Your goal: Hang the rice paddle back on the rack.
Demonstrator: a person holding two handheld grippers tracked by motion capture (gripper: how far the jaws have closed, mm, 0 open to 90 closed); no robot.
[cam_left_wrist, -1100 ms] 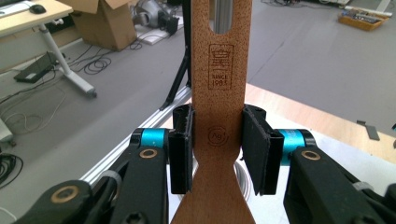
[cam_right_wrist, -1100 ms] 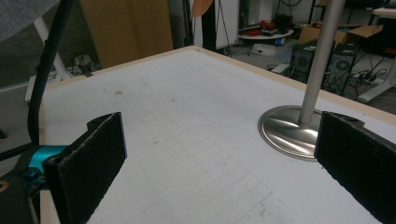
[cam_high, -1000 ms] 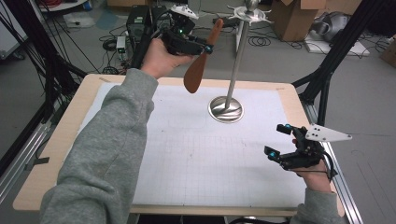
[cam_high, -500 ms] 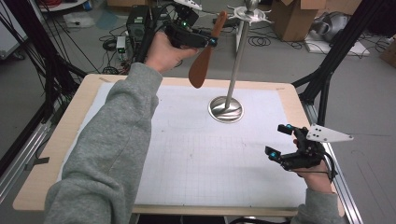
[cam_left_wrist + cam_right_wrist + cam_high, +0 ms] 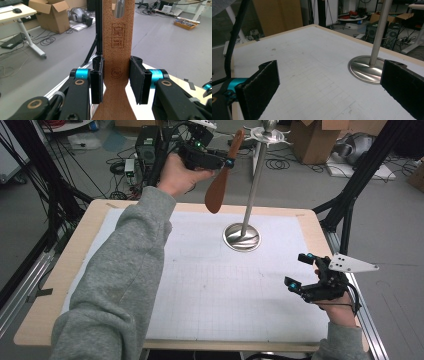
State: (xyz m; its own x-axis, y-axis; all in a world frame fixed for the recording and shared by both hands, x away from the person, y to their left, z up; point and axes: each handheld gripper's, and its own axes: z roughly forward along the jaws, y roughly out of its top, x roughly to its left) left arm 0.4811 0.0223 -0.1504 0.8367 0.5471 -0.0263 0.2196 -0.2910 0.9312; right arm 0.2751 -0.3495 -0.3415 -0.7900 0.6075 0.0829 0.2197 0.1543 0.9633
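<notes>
Up and toward the stand goes the left claw [image 5: 226,162] since a second ago, carrying the wooden spatula [image 5: 220,190] closer to the hooks at the top of the metal stand [image 5: 252,195]; the right claw [image 5: 300,272] sits where it was, low over the near right corner of the table [image 5: 75,270].

Left claw is clenched on the spatula's handle, pads pressing both flat edges just above where the handle widens. Spatula hangs in the air, well above the table, long axis tilted: handle end up toward the stand's crown [image 5: 269,134], blade down and toward the person. The hanging hole at the handle end lies just beside the crown, to its left in the high view, and that gap is what the next move turns on, I'd judge: the hole has to travel across onto a hook.

Left gripper view gives what the high view can't: the slot in the handle [image 5: 119,8] with the stand's shiny pole seen right through it, so hole and stand line up closely.

Right claw stands released, nothing between its pads [image 5: 259,87], the stand's base [image 5: 365,68] well ahead of it. Left hand is clearly the nearer one.
</notes>
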